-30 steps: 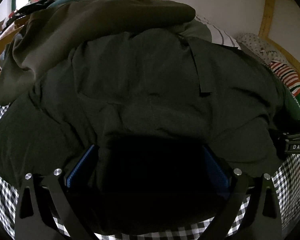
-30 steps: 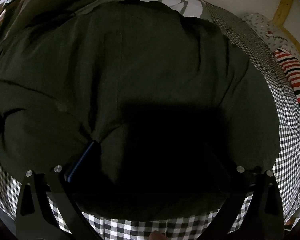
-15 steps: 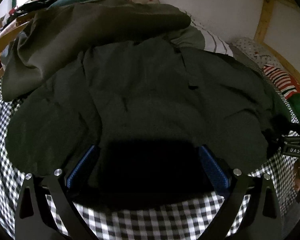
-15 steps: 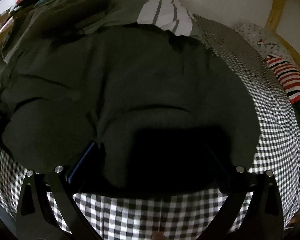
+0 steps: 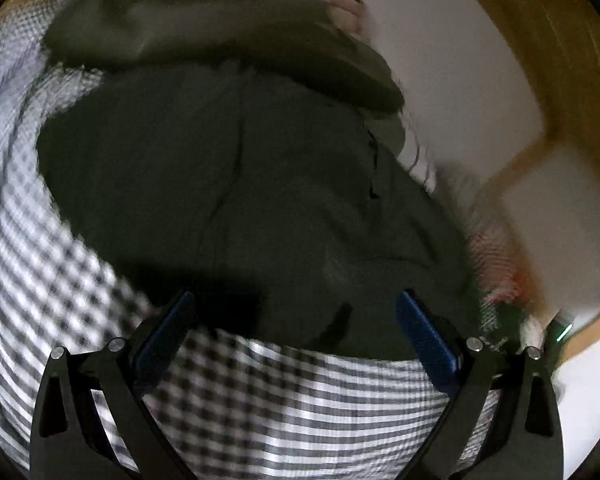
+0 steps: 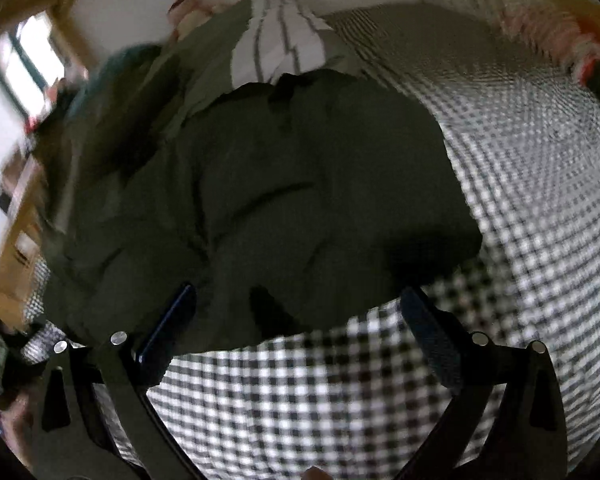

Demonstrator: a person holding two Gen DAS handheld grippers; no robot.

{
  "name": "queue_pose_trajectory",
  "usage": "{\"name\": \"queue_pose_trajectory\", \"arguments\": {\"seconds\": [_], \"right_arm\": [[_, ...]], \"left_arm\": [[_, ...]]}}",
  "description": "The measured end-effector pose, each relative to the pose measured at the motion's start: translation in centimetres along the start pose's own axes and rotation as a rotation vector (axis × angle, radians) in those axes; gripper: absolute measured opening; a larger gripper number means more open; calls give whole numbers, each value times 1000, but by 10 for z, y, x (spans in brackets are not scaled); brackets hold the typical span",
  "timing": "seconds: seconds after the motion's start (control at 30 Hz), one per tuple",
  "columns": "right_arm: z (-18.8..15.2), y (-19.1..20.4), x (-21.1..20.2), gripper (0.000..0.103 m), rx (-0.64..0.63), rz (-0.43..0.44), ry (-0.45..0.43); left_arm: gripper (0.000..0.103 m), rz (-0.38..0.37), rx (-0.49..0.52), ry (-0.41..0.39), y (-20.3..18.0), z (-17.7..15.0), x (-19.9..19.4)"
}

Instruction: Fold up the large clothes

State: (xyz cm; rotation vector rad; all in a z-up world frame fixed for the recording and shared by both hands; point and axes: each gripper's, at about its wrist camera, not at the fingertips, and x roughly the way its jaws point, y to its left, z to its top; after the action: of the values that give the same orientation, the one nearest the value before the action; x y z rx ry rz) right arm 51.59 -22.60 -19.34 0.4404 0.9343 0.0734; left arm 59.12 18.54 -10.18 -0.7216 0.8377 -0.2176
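Observation:
A large dark olive garment (image 5: 240, 184) lies folded in a heap on the black-and-white checked bed cover (image 5: 300, 408). In the right wrist view the same garment (image 6: 300, 200) fills the middle of the picture. My left gripper (image 5: 292, 320) is open, its blue pads just at the garment's near edge and holding nothing. My right gripper (image 6: 296, 316) is open too, its fingers apart over the near hem and the checked cover (image 6: 520, 220). Both views are blurred by motion.
A lighter olive cloth (image 5: 204, 28) is piled behind the garment. A striped white pillow (image 6: 276, 44) and a red-striped item (image 6: 560, 40) lie near the wall. A wooden bed frame (image 5: 540, 40) runs along the right, wooden shelving (image 6: 16, 216) at the left.
Both grippers have pulled back from the garment and tilted; it no longer covers their fingers, and checked cover now shows between the pads. The garment lies more compact on the bed.

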Motion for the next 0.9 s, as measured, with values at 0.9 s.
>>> {"name": "queue_pose_trajectory", "arguments": {"seconds": [0.9], "right_arm": [[-61, -87, 72, 101, 917, 520, 38]], "left_arm": [[99, -295, -557, -48, 78, 14, 59]]}}
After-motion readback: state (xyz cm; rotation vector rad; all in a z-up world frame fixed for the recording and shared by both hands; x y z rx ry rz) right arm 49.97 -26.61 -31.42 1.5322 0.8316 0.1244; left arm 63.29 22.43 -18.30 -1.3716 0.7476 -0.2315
